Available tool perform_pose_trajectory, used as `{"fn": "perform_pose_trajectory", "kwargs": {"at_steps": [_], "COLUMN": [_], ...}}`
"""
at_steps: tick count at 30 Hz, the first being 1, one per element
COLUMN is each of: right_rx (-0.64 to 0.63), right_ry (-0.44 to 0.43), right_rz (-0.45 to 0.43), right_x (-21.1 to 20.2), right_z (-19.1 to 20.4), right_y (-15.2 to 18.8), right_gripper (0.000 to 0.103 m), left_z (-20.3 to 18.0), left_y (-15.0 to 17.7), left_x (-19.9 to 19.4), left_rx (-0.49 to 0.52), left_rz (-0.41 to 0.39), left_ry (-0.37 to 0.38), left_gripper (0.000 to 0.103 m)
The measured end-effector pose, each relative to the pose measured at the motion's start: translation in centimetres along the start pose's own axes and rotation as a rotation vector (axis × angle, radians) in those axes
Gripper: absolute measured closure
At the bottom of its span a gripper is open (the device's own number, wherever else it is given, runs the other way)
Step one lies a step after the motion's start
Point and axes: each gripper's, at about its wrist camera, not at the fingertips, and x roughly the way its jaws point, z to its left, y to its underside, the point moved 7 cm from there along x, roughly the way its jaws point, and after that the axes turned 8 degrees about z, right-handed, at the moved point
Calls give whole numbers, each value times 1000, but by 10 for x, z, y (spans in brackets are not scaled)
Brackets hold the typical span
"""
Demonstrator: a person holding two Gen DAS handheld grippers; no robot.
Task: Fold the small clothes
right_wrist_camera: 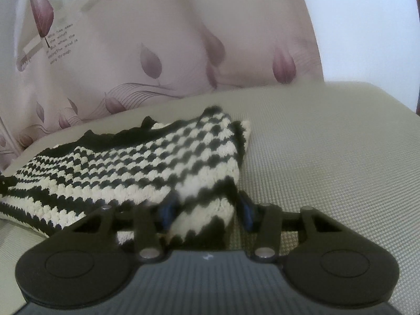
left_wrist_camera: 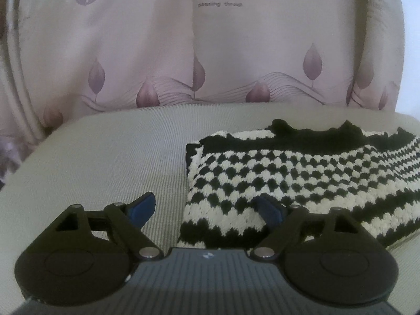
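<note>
A black-and-white knitted garment (left_wrist_camera: 288, 173) lies folded on a grey ribbed surface (left_wrist_camera: 105, 162). In the left wrist view my left gripper (left_wrist_camera: 207, 210) stands wide open over the garment's near left corner. Its left finger is over the bare surface and its right finger sits over the knit. In the right wrist view the garment (right_wrist_camera: 131, 162) stretches away to the left. Its near right corner sits between the fingers of my right gripper (right_wrist_camera: 206, 211). The jaws are partly parted and flank the cloth. The spot is blurred, and a dark gap shows beside the right finger.
A pink curtain (left_wrist_camera: 210, 52) with purple leaf prints and lettering hangs right behind the surface. The ribbed surface (right_wrist_camera: 328, 157) extends bare to the right of the garment, with a white wall (right_wrist_camera: 367, 26) beyond its far right edge.
</note>
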Motion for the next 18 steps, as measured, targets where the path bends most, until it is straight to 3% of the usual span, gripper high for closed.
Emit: {"fn": "perform_pose_trajectory", "kwargs": {"at_steps": [18], "right_rx": [4], "right_ry": [8], "right_rz": [1], "right_x": [1], "right_z": [0], "right_y": [1], "right_gripper": [45], "left_z": [-18], "left_y": [-18], "left_x": [10], "left_rx": [126], "left_rz": [-6], "left_ry": [-77], "left_gripper": [6]}}
